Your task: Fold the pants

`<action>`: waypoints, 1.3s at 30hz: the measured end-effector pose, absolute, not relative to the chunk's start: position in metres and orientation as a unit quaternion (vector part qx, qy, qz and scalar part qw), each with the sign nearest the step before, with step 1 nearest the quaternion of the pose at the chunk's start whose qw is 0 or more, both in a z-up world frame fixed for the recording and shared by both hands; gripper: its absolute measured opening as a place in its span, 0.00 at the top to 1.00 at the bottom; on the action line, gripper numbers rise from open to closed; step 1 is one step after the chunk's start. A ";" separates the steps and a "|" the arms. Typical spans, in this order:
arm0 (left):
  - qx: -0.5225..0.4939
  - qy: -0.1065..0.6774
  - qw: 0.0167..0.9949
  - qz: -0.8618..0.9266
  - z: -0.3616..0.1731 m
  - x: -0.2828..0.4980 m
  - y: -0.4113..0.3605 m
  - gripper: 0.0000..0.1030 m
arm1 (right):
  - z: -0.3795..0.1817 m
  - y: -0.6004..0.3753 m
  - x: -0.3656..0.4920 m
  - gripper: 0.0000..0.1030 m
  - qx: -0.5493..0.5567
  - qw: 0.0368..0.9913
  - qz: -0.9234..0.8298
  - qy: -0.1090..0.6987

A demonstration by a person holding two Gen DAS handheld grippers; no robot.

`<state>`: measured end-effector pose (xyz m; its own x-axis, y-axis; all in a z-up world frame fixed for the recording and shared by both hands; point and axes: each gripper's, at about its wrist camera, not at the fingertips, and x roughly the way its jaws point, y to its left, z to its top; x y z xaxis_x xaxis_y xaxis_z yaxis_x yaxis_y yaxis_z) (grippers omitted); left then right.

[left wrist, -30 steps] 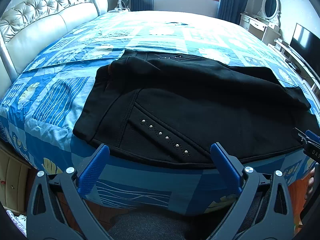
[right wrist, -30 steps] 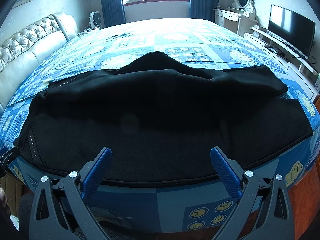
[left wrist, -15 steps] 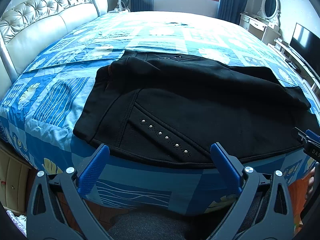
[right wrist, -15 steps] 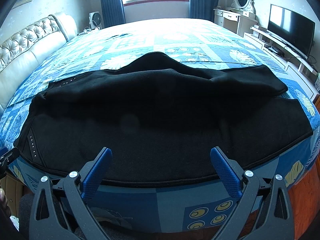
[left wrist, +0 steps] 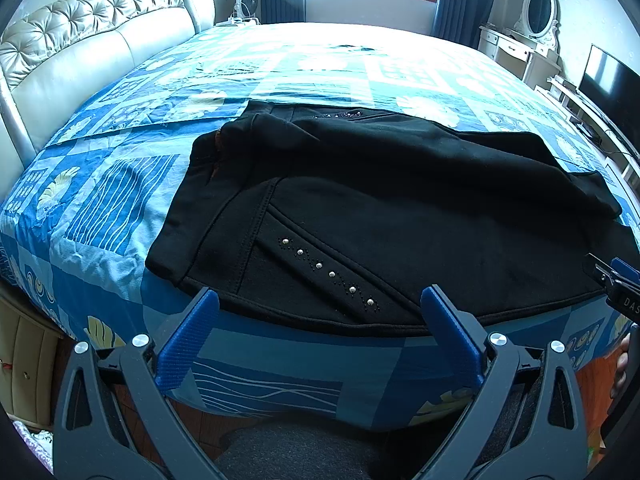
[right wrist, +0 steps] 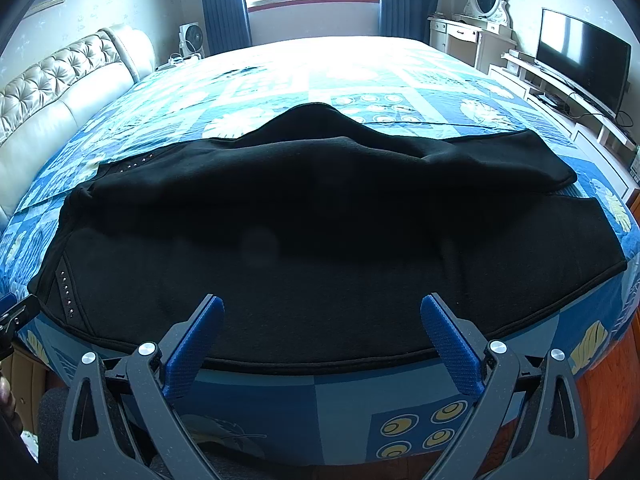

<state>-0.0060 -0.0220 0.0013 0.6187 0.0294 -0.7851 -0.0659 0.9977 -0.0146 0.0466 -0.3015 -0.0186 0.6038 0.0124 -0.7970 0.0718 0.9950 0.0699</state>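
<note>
A: Our left gripper (left wrist: 319, 308) has its blue pads (left wrist: 187, 338) spread wide with nothing between them, poised just off the near edge of the bed, in front of the black pants (left wrist: 380, 208).

B: Same on our right gripper (right wrist: 321, 318): pads (right wrist: 450, 344) far apart, empty, hovering at the pants' (right wrist: 320, 220) near hem.

A: Compared with a second ago, we see no change. Neither gripper has shifted, and the pants lie exactly as they did.

B: They're spread sideways across the blue patterned bedspread (left wrist: 120, 200), one leg folded over the other, the studded pocket (left wrist: 328, 272) nearest our left gripper.

A: Beyond them, the tufted headboard (left wrist: 80, 32) on the left; television (right wrist: 580, 60) on the right.
</note>
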 end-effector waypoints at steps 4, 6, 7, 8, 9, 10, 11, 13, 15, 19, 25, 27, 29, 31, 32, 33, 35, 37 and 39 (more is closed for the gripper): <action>-0.021 0.436 0.900 0.027 0.001 -0.006 -0.022 0.02 | -0.019 -0.301 0.047 0.05 0.047 0.894 -0.016 0.445; -0.020 0.435 0.900 0.026 0.001 -0.007 -0.022 0.02 | -0.019 -0.300 0.047 0.05 0.047 0.894 -0.016 0.445; -0.020 0.435 0.900 0.025 0.002 -0.006 -0.023 0.02 | -0.019 -0.300 0.047 0.05 0.046 0.894 -0.015 0.445; -0.019 0.434 0.900 0.025 0.002 -0.007 -0.023 0.02 | -0.019 -0.300 0.047 0.05 0.046 0.894 -0.016 0.445; -0.019 0.434 0.900 0.025 0.002 -0.007 -0.023 0.02 | -0.019 -0.300 0.047 0.05 0.046 0.894 -0.016 0.445; -0.019 0.434 0.900 0.025 0.002 -0.007 -0.023 0.02 | -0.019 -0.300 0.047 0.05 0.046 0.894 -0.015 0.445; -0.019 0.435 0.900 0.025 0.001 -0.007 -0.023 0.02 | -0.019 -0.300 0.047 0.05 0.046 0.894 -0.015 0.445; -0.019 0.434 0.900 0.025 0.002 -0.007 -0.023 0.02 | -0.019 -0.300 0.047 0.05 0.046 0.894 -0.015 0.445; -0.018 0.434 0.900 0.025 0.001 -0.007 -0.023 0.02 | -0.019 -0.300 0.047 0.05 0.047 0.894 -0.015 0.445; -0.018 0.434 0.900 0.024 0.001 -0.007 -0.023 0.02 | -0.019 -0.298 0.048 0.05 0.046 0.894 -0.013 0.446; -0.012 0.432 0.901 0.021 0.002 -0.008 -0.025 0.02 | -0.020 -0.298 0.048 0.05 0.050 0.892 -0.004 0.449; -0.006 0.429 0.903 0.018 0.003 -0.007 -0.025 0.02 | -0.020 -0.297 0.049 0.05 0.051 0.891 0.000 0.451; 0.000 0.425 0.905 0.014 0.004 -0.007 -0.026 0.02 | -0.021 -0.298 0.049 0.05 0.053 0.889 0.005 0.454; 0.005 0.422 0.907 0.007 0.005 -0.007 -0.028 0.02 | -0.020 -0.297 0.050 0.05 0.054 0.887 0.014 0.458; 0.005 0.422 0.907 0.002 0.005 -0.006 -0.028 0.02 | -0.019 -0.296 0.051 0.05 0.055 0.886 0.023 0.459; 0.004 0.423 0.906 -0.005 0.006 -0.005 -0.027 0.02 | -0.017 -0.295 0.052 0.05 0.055 0.886 0.035 0.460; -0.010 0.427 0.904 -0.021 0.010 -0.001 -0.023 0.02 | -0.010 -0.294 0.057 0.05 0.052 0.887 0.061 0.455; -0.034 0.429 0.901 -0.051 0.017 0.008 -0.014 0.02 | -0.001 -0.293 0.063 0.05 0.053 0.888 0.098 0.447; -0.050 0.430 0.899 -0.075 0.023 0.021 0.000 0.02 | 0.010 -0.293 0.074 0.05 0.054 0.889 0.137 0.433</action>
<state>0.0206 0.0001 0.0235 0.6196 -0.1783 -0.7644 0.0928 0.9837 -0.1542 0.0745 -0.2931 0.0097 0.5868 0.2908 -0.7557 -0.1979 0.9565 0.2144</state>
